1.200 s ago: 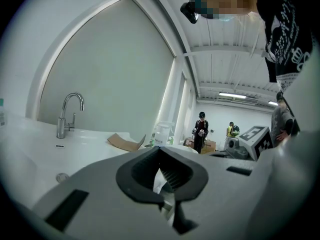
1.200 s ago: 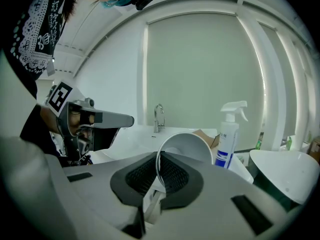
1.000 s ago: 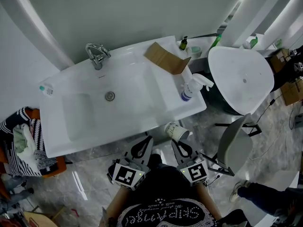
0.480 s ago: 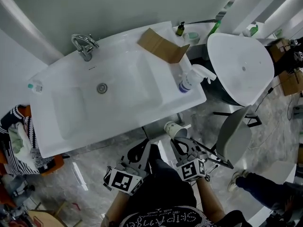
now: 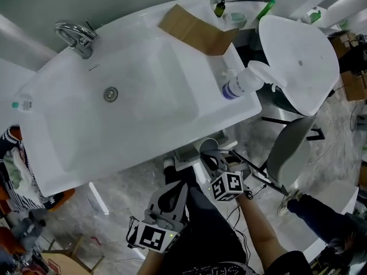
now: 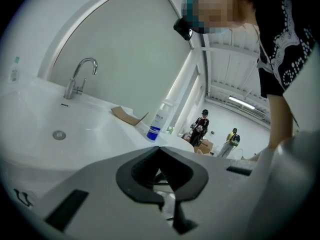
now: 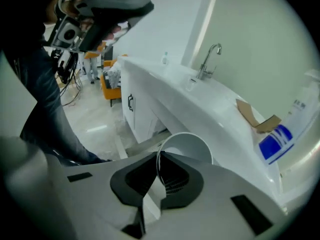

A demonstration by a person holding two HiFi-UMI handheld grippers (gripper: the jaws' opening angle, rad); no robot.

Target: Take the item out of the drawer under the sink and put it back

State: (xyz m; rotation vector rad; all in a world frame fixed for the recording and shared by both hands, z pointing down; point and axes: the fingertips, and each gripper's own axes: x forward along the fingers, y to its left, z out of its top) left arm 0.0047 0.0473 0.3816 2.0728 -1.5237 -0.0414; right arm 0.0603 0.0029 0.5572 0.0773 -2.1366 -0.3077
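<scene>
A white paper cup (image 5: pixel 207 146) hangs just below the front edge of the white sink (image 5: pixel 143 130), its rim pinched by my right gripper (image 5: pixel 213 158). In the right gripper view the cup (image 7: pixel 189 146) opens toward the camera, and the right gripper (image 7: pixel 157 165) is shut on its thin wall. The white cabinet under the sink has a dark handle (image 7: pixel 130 102). My left gripper (image 5: pixel 172 192) is lower and closer to the person. In its own view the left gripper (image 6: pixel 159 153) is shut with nothing between the jaws.
On the sink's right end stand a spray bottle (image 5: pixel 243 82) and a folded cardboard piece (image 5: pixel 195 30); the faucet (image 5: pixel 74 36) is at the back left. A grey chair (image 5: pixel 292 153) and a white round table (image 5: pixel 301 62) crowd the right. An orange stool with clothes (image 5: pixel 17 165) stands left.
The right gripper has carried the cup forward to the sink's front edge. The left gripper has dropped back toward the person. The head view has shifted, so the sink looks nearer.
</scene>
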